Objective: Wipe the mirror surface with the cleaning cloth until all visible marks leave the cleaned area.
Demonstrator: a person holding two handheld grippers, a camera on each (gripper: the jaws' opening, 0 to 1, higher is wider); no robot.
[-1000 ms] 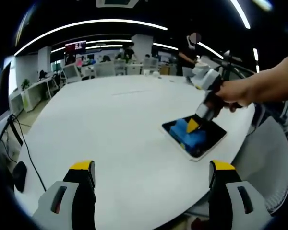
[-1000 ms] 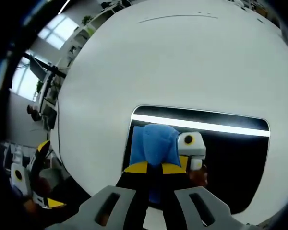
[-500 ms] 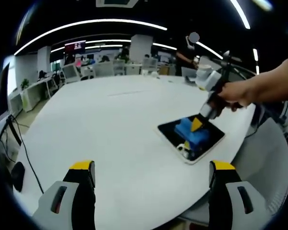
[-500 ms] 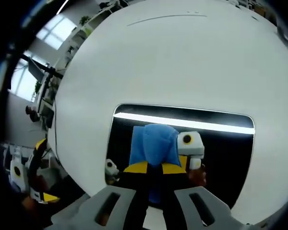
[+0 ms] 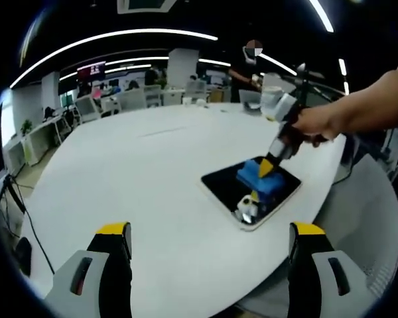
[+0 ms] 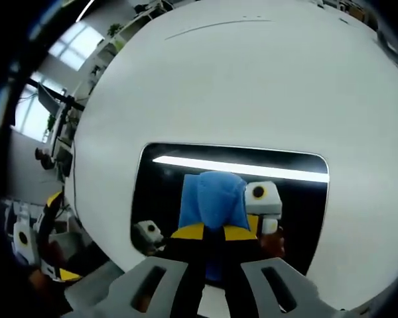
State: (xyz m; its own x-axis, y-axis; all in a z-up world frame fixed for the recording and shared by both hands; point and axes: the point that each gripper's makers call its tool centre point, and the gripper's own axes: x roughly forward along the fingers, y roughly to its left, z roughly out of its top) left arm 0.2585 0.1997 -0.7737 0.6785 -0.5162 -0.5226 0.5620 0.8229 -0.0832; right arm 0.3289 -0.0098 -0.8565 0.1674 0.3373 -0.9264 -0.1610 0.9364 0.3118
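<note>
A dark rectangular mirror (image 5: pixel 224 187) (image 6: pixel 298 199) lies flat on the round white table (image 5: pixel 139 172) near its right edge. A folded blue cloth (image 5: pixel 257 179) (image 6: pixel 212 199) rests on the mirror, pressed down by my right gripper (image 5: pixel 266 165) (image 6: pixel 213 232), which is shut on it; a hand holds that gripper from the right. The glass reflects a ceiling light strip and the gripper. My left gripper (image 5: pixel 209 232) hangs open over the table's near edge, well short of the mirror, with nothing between its jaws.
The white table (image 6: pixel 252 79) spreads wide to the left and back. Desks, chairs and a standing person (image 5: pixel 247 66) fill the far office. A cable (image 5: pixel 16 205) trails on the floor at left. A grey chair (image 5: pixel 375 218) sits at right.
The right gripper and cloth have slid across the mirror toward its right part, baring more glass on the left. The left gripper view has shifted, so the mirror sits nearer its middle.
</note>
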